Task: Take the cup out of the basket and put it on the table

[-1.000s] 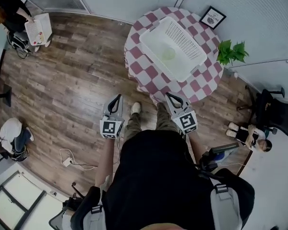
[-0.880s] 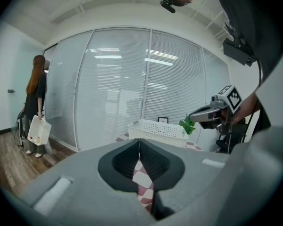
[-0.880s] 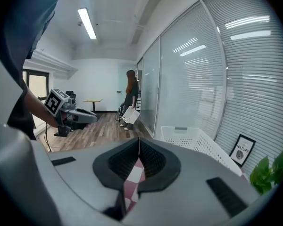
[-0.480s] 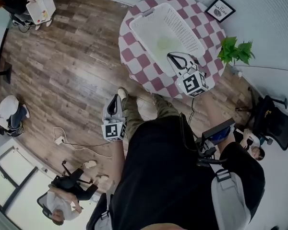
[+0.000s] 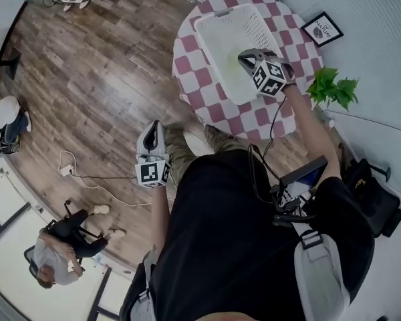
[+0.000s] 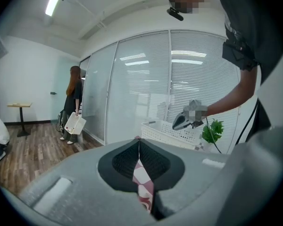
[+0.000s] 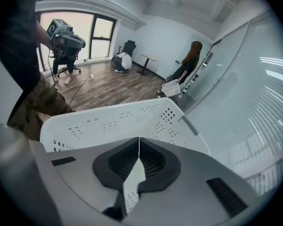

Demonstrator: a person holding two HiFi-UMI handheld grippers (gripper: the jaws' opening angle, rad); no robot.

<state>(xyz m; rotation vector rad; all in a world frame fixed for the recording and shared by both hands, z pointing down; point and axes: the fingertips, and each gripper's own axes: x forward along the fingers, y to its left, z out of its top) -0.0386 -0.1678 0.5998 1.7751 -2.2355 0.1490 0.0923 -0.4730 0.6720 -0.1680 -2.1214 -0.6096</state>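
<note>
1. The checked table [image 5: 200,52] carries the white basket [image 5: 217,25].
2. The cup [image 5: 232,71] is only a faint greenish blob inside the basket, just below the right gripper [image 5: 244,57]. Can't tell its axis.
3. Right jaws are pinched together and empty, so I'd guess they need opening first. The left gripper [image 5: 154,126] is well off over the floor, also closed.

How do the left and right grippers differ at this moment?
The right gripper reaches over the white basket on the checkered table; the left gripper hangs above the wood floor beside the person's leg. The right gripper view shows the basket close up; the left gripper view shows it far off. Both have jaws together, holding nothing.
</note>
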